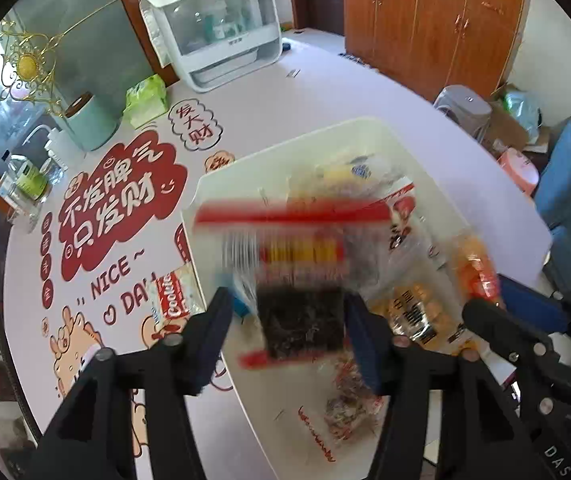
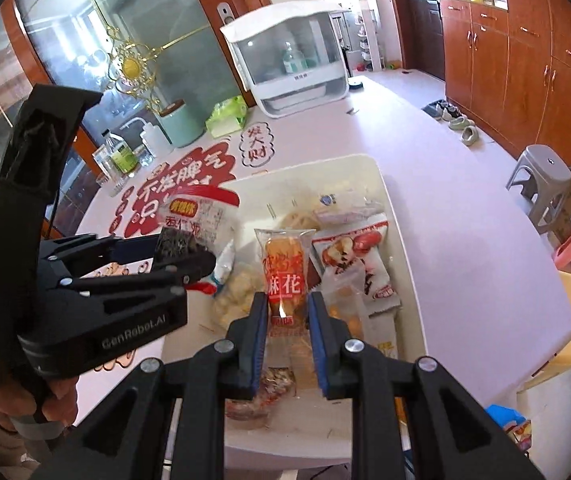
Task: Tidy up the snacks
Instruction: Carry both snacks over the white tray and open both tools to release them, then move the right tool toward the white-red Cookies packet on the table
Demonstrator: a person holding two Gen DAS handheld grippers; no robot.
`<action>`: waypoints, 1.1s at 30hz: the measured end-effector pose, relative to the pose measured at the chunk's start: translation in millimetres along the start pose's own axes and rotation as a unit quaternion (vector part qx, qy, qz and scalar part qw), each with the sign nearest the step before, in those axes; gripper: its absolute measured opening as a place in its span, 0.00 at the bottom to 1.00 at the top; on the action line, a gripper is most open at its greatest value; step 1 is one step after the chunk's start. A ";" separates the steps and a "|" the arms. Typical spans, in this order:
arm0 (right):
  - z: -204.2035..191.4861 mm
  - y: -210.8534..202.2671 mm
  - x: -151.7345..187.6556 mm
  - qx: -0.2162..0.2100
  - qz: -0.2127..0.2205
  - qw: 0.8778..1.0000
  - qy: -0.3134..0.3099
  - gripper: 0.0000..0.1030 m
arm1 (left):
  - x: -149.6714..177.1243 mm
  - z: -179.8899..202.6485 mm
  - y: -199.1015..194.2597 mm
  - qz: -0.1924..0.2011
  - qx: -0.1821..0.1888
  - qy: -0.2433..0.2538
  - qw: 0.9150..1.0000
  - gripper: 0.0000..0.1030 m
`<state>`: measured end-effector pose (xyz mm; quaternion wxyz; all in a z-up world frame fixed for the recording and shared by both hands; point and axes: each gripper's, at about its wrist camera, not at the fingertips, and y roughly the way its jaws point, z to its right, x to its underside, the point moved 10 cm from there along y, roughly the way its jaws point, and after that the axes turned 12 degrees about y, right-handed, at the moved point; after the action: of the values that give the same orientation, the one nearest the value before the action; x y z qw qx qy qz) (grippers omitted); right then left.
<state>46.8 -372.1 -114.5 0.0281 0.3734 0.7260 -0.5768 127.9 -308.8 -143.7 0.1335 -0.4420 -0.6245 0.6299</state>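
A: Which step is in hand?

B: Packets are being gathered into the white tub (image 2: 395, 216) on the pink table (image 2: 465, 208). The tub is already well filled with snacks, so the task is judged to be well along.

A: What is held on the left?

B: A red and white packet (image 2: 201, 216) with a dark patch is seen at the left gripper (image 1: 285, 320), over the tub's near-left edge. It is blurred in the left view, and the jaws stand wider than the packet, so whether it is gripped cannot be told.

A: And the right?

B: A twisted-dough snack (image 2: 287, 276) is clamped upright in the narrow jaws of the right gripper (image 2: 287, 320), above the tub.

A: What is called for next?

B: Probably both packets are to be lowered and released inside. A cookie packet (image 1: 173, 292) is left on the table beside the tub.
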 end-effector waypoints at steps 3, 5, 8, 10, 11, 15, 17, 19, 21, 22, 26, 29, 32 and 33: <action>6.1 3.4 2.8 0.006 -0.008 1.000 0.006 0.32 | 6.4 -0.6 1.3 -0.006 -0.020 0.002 1.000 0.77; 9.1 2.4 2.8 0.005 -0.007 1.000 0.011 0.40 | 9.0 0.0 -0.2 -0.007 -0.029 0.006 1.000 0.79; 10.5 0.4 3.5 0.001 -0.004 1.000 0.014 0.42 | 13.0 1.4 -0.8 -0.012 -0.034 0.009 0.999 0.79; 10.4 -0.6 5.4 -0.004 -0.005 1.000 0.014 0.42 | 15.3 2.6 -1.5 -0.016 -0.036 0.008 0.999 0.79; 10.1 -0.3 5.6 -0.007 -0.006 1.000 0.014 0.42 | 16.7 3.3 -2.2 -0.018 -0.038 0.008 0.999 0.79; 8.7 -1.8 7.1 -0.012 -0.006 1.000 0.013 0.42 | 21.1 4.5 -4.4 -0.023 -0.043 0.009 0.999 0.79; 8.5 -2.7 7.7 -0.017 -0.005 1.000 0.013 0.42 | 22.8 4.7 -6.1 -0.024 -0.045 0.010 0.999 0.79; 8.6 -2.8 8.1 -0.021 -0.005 1.000 0.016 0.42 | 24.4 4.7 -7.5 -0.025 -0.049 0.010 0.998 0.79; 8.4 -2.2 8.7 -0.024 -0.007 1.000 0.017 0.42 | 26.6 4.0 -8.6 -0.027 -0.051 0.010 0.998 0.79; 8.0 -1.9 9.2 -0.025 -0.008 0.999 0.018 0.42 | 27.8 3.6 -9.3 -0.028 -0.053 0.009 0.998 0.79; 6.1 -1.4 10.6 -0.029 -0.009 0.999 0.019 0.42 | 31.9 1.9 -12.0 -0.030 -0.056 0.007 0.998 0.79; 5.1 -1.0 11.9 -0.032 -0.010 0.999 0.020 0.42 | 34.6 -0.1 -14.5 -0.031 -0.059 0.007 0.998 0.79; 2.5 0.4 14.0 -0.034 -0.013 0.999 0.019 0.42 | 38.0 -2.8 -16.8 -0.031 -0.063 0.008 0.998 0.79; 1.6 0.7 14.8 -0.034 -0.013 0.999 0.019 0.42 | 39.6 -4.0 -17.9 -0.031 -0.063 0.007 0.998 0.79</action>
<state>35.9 -365.8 -122.5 0.0197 0.3732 0.7507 -0.5448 101.2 -274.3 -142.3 0.1292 -0.4345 -0.6752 0.5819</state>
